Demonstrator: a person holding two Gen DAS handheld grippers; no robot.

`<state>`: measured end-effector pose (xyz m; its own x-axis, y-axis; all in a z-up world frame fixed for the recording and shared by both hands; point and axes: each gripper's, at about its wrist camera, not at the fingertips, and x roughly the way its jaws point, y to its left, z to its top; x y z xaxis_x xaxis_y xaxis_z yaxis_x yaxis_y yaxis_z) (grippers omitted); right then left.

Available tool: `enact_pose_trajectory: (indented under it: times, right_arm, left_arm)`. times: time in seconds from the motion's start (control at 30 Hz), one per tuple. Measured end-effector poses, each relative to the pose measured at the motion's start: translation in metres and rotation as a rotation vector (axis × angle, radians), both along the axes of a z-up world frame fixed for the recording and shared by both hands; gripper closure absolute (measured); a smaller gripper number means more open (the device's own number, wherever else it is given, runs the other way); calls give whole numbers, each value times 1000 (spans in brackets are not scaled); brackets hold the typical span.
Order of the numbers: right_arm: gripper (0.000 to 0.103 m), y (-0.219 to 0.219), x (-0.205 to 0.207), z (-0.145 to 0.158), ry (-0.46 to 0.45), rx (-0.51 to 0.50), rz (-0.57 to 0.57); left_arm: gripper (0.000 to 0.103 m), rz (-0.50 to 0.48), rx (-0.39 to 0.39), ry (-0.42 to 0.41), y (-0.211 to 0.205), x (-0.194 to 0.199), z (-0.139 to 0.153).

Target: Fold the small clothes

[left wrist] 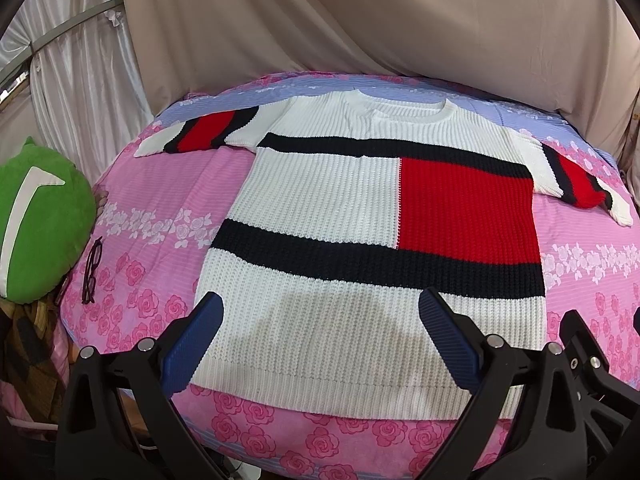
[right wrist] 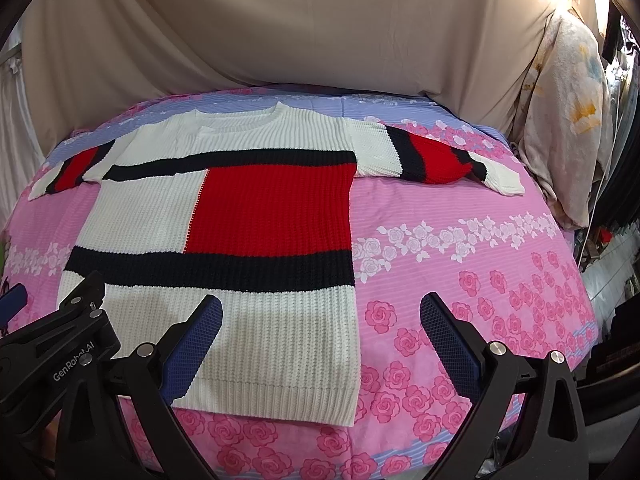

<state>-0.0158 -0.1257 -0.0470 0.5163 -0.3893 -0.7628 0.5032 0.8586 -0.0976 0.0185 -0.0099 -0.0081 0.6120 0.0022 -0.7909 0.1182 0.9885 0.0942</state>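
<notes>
The knit sweater [left wrist: 320, 216] lies flat on the bed [left wrist: 160, 200], sleeves out to the sides. It is white with black bands and a red square. The left hand-held gripper [left wrist: 320, 312] hangs above its bottom hem, spread wide, holding nothing. The right hand-held gripper [right wrist: 320, 316] is wide too, empty, over the sweater's right corner. White letters "GenRobot.AI" show on the left tool. Glasses [left wrist: 91, 270] lie near a green pillow [left wrist: 40, 220].

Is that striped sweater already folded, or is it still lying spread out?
Spread out. The sweater lies flat on the bedspread, both sleeves stretched sideways, collar and hem fully visible, no layer doubled over.
</notes>
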Motion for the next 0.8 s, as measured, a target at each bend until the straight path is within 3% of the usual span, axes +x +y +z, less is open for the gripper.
enact_pose_trajectory:
  times: [0.8]
  right_arm:
    - [5, 0, 1, -1, 1, 1, 0]
  left_arm:
    - [7, -1, 2, -1, 1, 0, -1]
